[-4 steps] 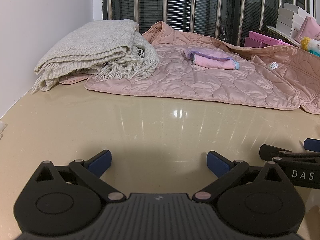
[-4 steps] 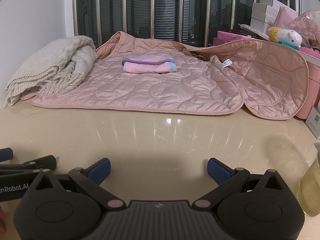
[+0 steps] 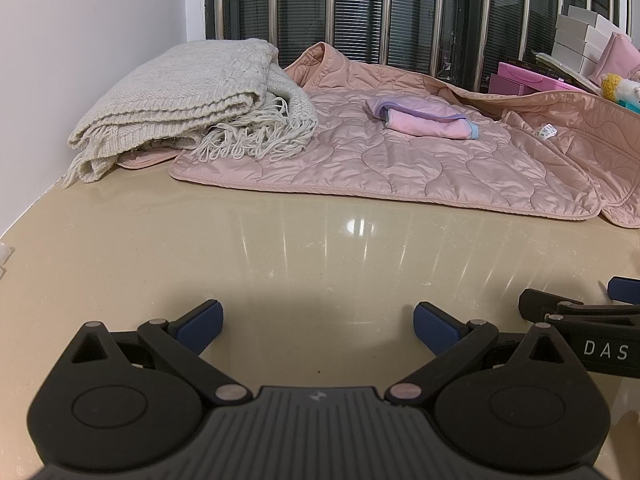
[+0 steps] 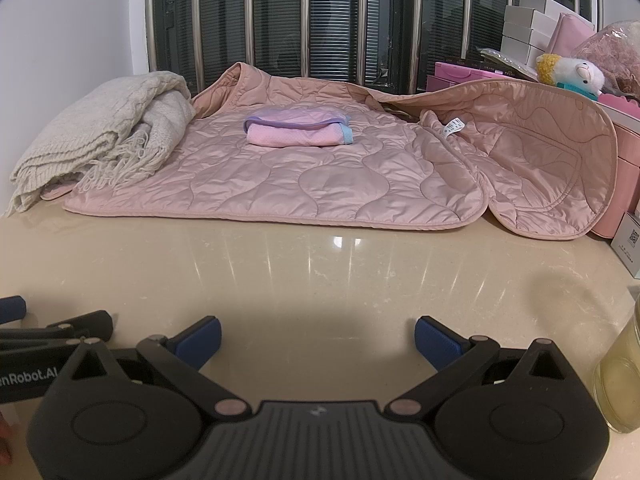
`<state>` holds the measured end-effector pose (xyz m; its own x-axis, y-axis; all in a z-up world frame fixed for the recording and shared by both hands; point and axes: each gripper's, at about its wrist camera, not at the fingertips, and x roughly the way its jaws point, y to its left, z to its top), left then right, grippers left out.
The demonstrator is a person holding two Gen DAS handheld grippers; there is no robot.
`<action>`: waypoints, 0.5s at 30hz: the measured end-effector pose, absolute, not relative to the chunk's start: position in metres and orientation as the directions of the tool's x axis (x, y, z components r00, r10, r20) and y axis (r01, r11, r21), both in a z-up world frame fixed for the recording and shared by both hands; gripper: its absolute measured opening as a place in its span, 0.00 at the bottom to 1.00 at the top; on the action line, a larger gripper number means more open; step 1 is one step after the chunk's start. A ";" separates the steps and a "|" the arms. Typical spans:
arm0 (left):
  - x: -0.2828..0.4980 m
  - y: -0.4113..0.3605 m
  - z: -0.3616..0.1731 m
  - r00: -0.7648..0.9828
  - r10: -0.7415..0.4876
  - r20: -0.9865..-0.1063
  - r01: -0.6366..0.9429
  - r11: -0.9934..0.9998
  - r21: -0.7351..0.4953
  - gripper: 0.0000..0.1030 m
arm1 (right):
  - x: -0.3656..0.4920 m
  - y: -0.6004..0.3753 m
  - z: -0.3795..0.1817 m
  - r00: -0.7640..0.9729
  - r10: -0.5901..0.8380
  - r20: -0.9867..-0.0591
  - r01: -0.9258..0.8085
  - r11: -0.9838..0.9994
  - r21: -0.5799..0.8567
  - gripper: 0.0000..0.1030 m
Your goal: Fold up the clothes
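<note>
A pink quilted jacket lies spread at the back of the beige table. A small folded pink and purple cloth rests on it. A folded cream knitted shawl with fringe lies at the jacket's left end. My left gripper is open and empty above the table's front. My right gripper is open and empty beside it, also showing at the right edge of the left wrist view.
A white wall borders the table on the left, a barred window behind. Pink and white boxes and a plush toy stand at the back right. A glass jar of yellowish liquid stands near my right gripper.
</note>
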<state>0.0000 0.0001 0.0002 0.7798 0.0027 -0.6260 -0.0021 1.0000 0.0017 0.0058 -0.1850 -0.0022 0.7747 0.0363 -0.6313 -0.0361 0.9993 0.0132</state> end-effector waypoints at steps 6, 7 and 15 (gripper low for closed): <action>-0.001 0.001 0.001 0.780 0.001 -0.626 -0.001 1.000 0.001 1.00 | 0.006 -0.185 -0.002 0.775 0.037 -0.631 -0.038 0.999 0.012 1.00; -0.001 0.001 0.002 0.780 0.001 -0.626 -0.001 1.000 0.001 1.00 | 0.006 -0.185 -0.002 0.775 0.037 -0.631 -0.038 0.999 0.012 1.00; -0.001 0.001 0.002 0.780 0.002 -0.626 -0.001 1.000 0.001 1.00 | 0.006 -0.186 -0.002 0.775 0.038 -0.631 -0.038 0.999 0.013 1.00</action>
